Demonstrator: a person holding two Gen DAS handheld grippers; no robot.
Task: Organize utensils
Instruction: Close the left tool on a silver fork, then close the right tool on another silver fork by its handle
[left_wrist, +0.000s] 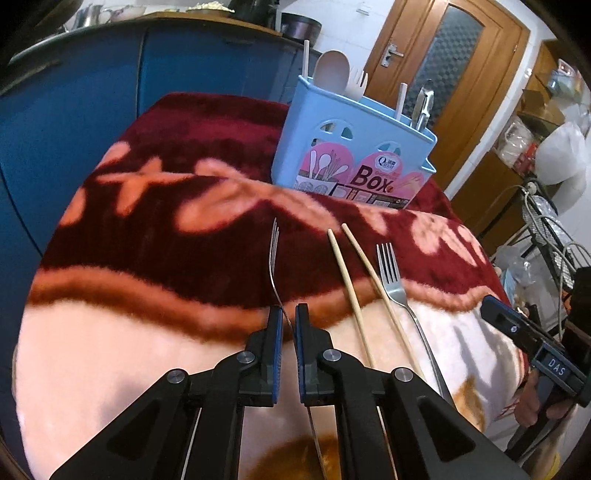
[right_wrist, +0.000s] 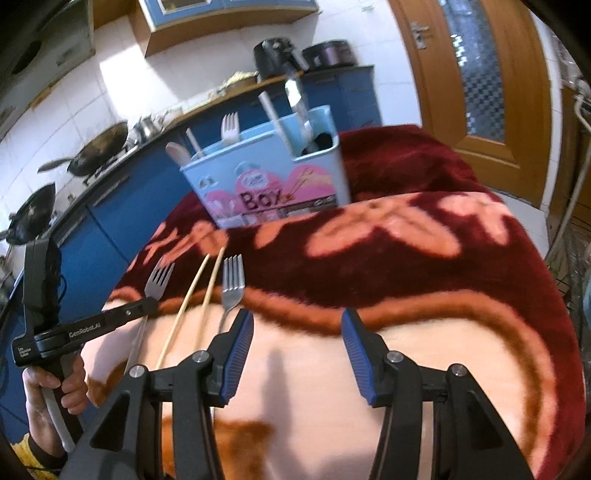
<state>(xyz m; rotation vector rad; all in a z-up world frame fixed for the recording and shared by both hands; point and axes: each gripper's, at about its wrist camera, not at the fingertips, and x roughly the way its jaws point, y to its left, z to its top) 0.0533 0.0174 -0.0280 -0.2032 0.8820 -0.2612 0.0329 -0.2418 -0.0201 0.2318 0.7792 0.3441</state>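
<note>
Left wrist view.
- Left tongs (left_wrist: 289, 319): nearly closed, pinching the thin handle of a fork (left_wrist: 273, 254). The fork is seen edge-on, prongs pointing away toward the box, lifted off the blanket.
- Blanket (left_wrist: 166, 192): plush, dark red with pink flower shapes and a pale pink zone near the camera; it covers the desk.
- Chopsticks (left_wrist: 352, 291): a wooden pair lying on the blanket just right of the tongs, tips spread slightly toward the box.
- Second fork (left_wrist: 392, 280): flat on the blanket just beside the chopsticks on the right, prongs away.
- Utensil box (left_wrist: 351, 162): light blue plastic with a pink "Box" label, upright at the far side of the blanket. Pale spoon, pale fork, white sticks and a metal tool stand in it.
- Right tongs (left_wrist: 496, 310): at the right edge, held by a hand (left_wrist: 532, 402).

Right wrist view.
- Right tongs (right_wrist: 297, 332): about half open, nothing between the pads, above the pale pink zone.
- Left tongs (right_wrist: 146, 306): at the left, gripping the fork (right_wrist: 159, 282), held by a hand (right_wrist: 55, 387).
- Chopsticks (right_wrist: 199, 295) and second fork (right_wrist: 232, 284): side by side on the blanket.
- Utensil box (right_wrist: 266, 184): beyond them, blurred.
</note>
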